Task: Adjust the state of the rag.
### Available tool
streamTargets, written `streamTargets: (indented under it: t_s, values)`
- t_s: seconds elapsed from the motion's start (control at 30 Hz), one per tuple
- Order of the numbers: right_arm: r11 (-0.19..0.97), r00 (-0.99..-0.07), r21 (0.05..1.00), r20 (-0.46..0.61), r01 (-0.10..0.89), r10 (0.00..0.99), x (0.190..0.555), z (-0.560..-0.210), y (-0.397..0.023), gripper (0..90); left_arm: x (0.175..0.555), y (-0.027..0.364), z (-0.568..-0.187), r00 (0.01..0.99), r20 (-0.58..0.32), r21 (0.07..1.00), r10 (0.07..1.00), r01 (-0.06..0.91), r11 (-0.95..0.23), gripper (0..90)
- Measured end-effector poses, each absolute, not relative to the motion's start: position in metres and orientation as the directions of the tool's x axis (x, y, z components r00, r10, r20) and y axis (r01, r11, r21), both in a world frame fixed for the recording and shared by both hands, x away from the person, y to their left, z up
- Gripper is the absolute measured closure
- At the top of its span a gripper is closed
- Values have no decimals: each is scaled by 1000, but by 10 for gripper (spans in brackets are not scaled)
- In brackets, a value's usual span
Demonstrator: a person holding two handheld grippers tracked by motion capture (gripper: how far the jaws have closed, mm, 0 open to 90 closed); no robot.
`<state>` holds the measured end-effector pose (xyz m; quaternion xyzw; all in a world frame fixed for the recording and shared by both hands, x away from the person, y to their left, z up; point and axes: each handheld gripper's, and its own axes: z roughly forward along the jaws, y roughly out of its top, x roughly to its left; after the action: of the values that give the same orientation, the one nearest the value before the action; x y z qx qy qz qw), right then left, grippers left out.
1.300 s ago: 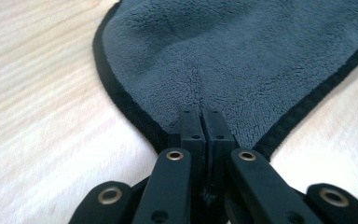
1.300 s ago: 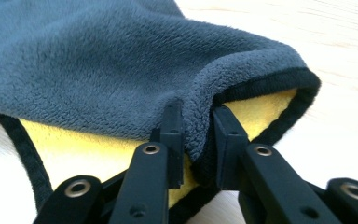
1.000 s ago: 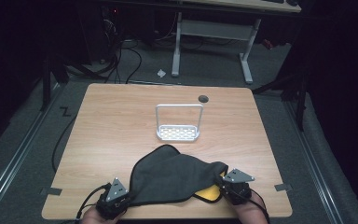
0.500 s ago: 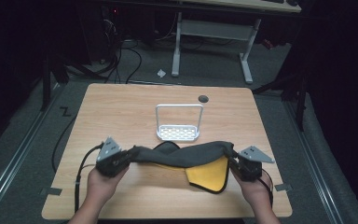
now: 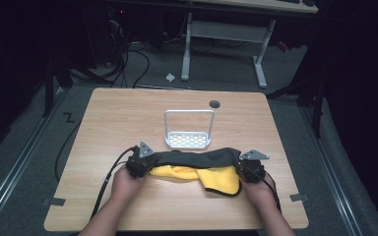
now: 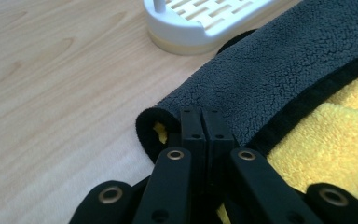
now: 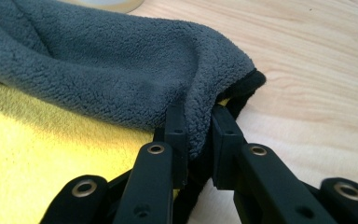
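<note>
Microfibre cloth (image 5: 197, 161), grey/yellow, lies stretched just in front of white rack (image 5: 188, 140). My left tongs (image 5: 139, 164) clamp one end, right tongs (image 5: 246, 169) the other. Mid-fold, I reckon; next: lay edge flat w/o slack.

A light wooden table (image 5: 128, 108) with rounded corners carries everything. A white slotted rack (image 5: 188, 139) with an upright wire handle stands near its middle. Behind the rack, toward the far edge, a round dark grommet hole (image 5: 214, 103) sits in the tabletop. Just in front of the rack a grey and yellow microfibre cloth (image 5: 197, 164) lies bunched in a long roll.
</note>
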<state>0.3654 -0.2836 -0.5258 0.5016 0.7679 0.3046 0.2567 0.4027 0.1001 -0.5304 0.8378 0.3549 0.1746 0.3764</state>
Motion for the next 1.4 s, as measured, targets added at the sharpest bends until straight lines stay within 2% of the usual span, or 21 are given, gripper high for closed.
streamTargets:
  t_s: [0.33, 0.5, 0.63, 0.73, 0.8, 0.93, 1.03, 1.1, 1.13, 1.27, 1.37, 1.4]
  values:
    - [321, -439, 726, -28, 609, 898, 308, -521, -277, 794, 340, 130, -530, 712, -26, 757, 701, 472, -452, 891]
    - [298, -436, 769, -28, 565, 900, 279, -507, -278, 760, 325, 145, -518, 701, -96, 787, 707, 488, -378, 890]
    - [262, -427, 817, -22, 514, 904, 272, -493, -281, 786, 326, 155, -502, 690, -170, 826, 703, 489, -280, 890]
    - [238, -426, 830, 1, 505, 905, 277, -485, -283, 792, 336, 158, -496, 688, -178, 829, 704, 490, -270, 890]
    - [232, -424, 833, 3, 503, 906, 288, -481, -285, 787, 350, 159, -497, 679, -215, 818, 702, 518, -250, 888]
    - [195, -400, 818, 47, 541, 915, 325, -482, -286, 744, 383, 155, -511, 635, -237, 764, 735, 589, -262, 875]
    - [194, -372, 789, 46, 582, 927, 354, -494, -284, 697, 399, 153, -523, 591, -219, 744, 776, 616, -259, 820]
    - [193, -353, 778, 40, 599, 935, 366, -499, -283, 639, 404, 156, -524, 566, -225, 752, 793, 618, -227, 739]
    - [182, -338, 774, 44, 606, 940, 371, -500, -283, 614, 403, 158, -523, 558, -223, 757, 800, 616, -218, 684]
    - [188, -330, 803, 11, 565, 944, 368, -490, -283, 550, 389, 167, -512, 532, -225, 801, 816, 578, -156, 571]
    - [185, -333, 823, 5, 537, 943, 358, -481, -285, 549, 366, 162, -502, 564, -194, 837, 802, 522, -165, 554]
    - [196, -346, 827, -1, 527, 938, 351, -481, -284, 581, 357, 158, -500, 584, -184, 843, 790, 507, -178, 557]
